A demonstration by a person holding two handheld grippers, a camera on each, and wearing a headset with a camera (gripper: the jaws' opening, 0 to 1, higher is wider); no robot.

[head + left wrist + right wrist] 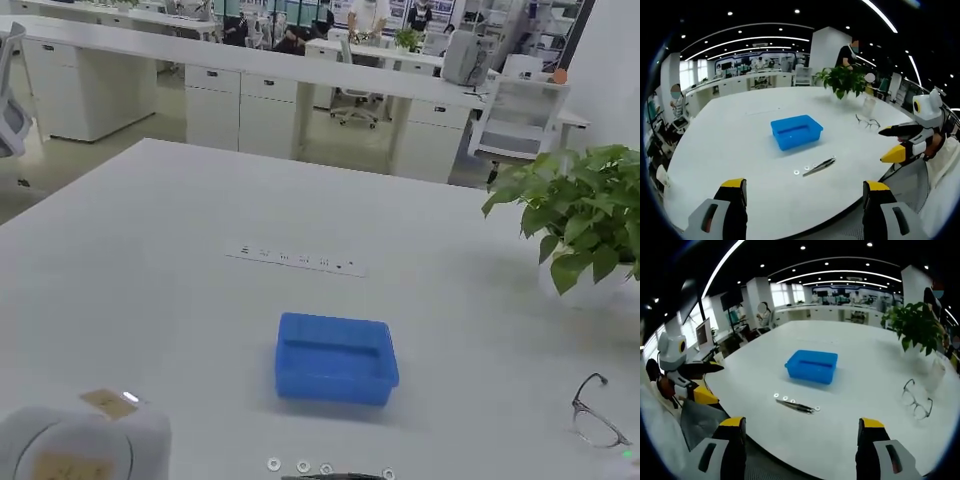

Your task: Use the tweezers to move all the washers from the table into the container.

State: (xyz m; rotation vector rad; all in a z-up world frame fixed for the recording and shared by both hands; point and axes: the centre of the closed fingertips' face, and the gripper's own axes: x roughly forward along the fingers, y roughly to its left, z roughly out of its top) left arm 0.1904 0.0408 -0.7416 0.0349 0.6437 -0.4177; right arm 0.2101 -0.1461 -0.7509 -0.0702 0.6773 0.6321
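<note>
A blue container (336, 358) (796, 131) (811, 365) stands on the white table. Just in front of it, near the table's front edge, lie the tweezers (819, 166) (797, 406) among several small washers (303, 466) (796, 172) (785, 398). My left gripper (803, 185) is open and empty, held back beyond the table's near edge. My right gripper (801, 422) is also open and empty, equally far back. Each gripper is visible from the other's view, with its yellow-tipped jaws apart. A gripper's white body (80, 445) sits at the bottom left of the head view.
A pair of glasses (598, 412) (916, 400) lies on the table to the right. A potted plant (580, 215) stands behind them. A power strip (295, 260) is set into the table beyond the container. Desks and people fill the room behind.
</note>
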